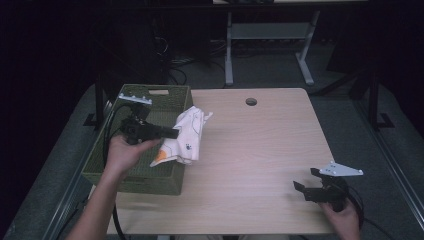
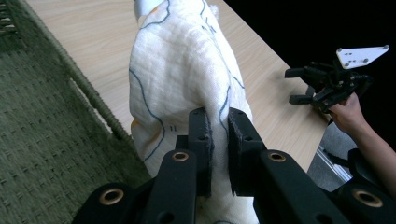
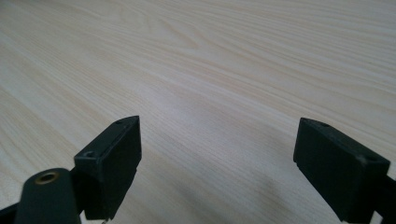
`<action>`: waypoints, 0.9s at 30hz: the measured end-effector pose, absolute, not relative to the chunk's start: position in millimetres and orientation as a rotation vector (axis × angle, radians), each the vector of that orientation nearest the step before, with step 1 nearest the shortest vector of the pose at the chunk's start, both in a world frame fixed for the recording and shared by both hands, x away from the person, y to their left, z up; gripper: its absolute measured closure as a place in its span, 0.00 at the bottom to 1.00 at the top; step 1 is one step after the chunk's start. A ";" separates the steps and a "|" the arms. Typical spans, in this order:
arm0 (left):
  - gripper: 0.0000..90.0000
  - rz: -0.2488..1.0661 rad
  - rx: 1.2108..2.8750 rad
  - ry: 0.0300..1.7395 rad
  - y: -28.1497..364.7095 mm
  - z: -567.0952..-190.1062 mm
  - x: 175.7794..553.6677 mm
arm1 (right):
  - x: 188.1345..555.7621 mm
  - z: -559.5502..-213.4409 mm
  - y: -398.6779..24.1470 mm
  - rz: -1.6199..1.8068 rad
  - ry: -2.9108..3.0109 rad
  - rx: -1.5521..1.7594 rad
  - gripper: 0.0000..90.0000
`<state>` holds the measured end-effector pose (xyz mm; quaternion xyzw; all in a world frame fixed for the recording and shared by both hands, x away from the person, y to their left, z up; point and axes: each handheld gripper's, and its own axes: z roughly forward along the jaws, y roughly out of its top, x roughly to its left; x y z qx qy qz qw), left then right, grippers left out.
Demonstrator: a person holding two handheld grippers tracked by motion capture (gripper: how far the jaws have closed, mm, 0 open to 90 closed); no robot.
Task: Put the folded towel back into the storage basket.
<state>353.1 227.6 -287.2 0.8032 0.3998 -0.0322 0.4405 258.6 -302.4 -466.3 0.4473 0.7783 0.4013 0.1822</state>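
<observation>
A white cloth (image 1: 189,136) with thin blue lines and an orange patch hangs over the right rim of a green woven basket (image 1: 176,96), partly above the wooden table (image 1: 260,150). My left gripper (image 1: 173,133) is shut on a fold of that cloth (image 2: 187,70); in the left gripper view the fabric is pinched between the two black pads (image 2: 201,140). At the table's front right my right gripper (image 1: 304,181) is held low over the bare wood, its jaws wide apart with nothing between them (image 3: 217,163).
The basket fills the table's left side. A round cable hole (image 1: 251,101) sits near the table's far edge. Beyond the table stand a metal desk frame (image 1: 270,35) and dark floor with cables.
</observation>
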 end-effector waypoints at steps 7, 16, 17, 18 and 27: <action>0.91 -0.108 1.968 0.993 245.2 -291.0 357.5 | 259.6 -467.8 -305.6 1.136 2.172 1.299 0.16; 0.91 -0.113 1.967 0.999 264.0 -291.0 361.8 | 261.3 -468.6 -307.3 1.136 2.160 1.322 0.16; 0.91 -0.113 1.959 0.997 266.7 -291.0 361.6 | 261.9 -468.0 -307.4 1.130 2.159 1.321 0.16; 0.91 -0.112 1.958 0.998 268.1 -291.0 361.3 | 262.0 -467.7 -307.5 1.131 2.157 1.321 0.16; 0.91 -0.104 1.957 1.025 286.4 -295.8 363.4 | 264.4 -469.2 -306.1 1.117 2.167 1.328 0.16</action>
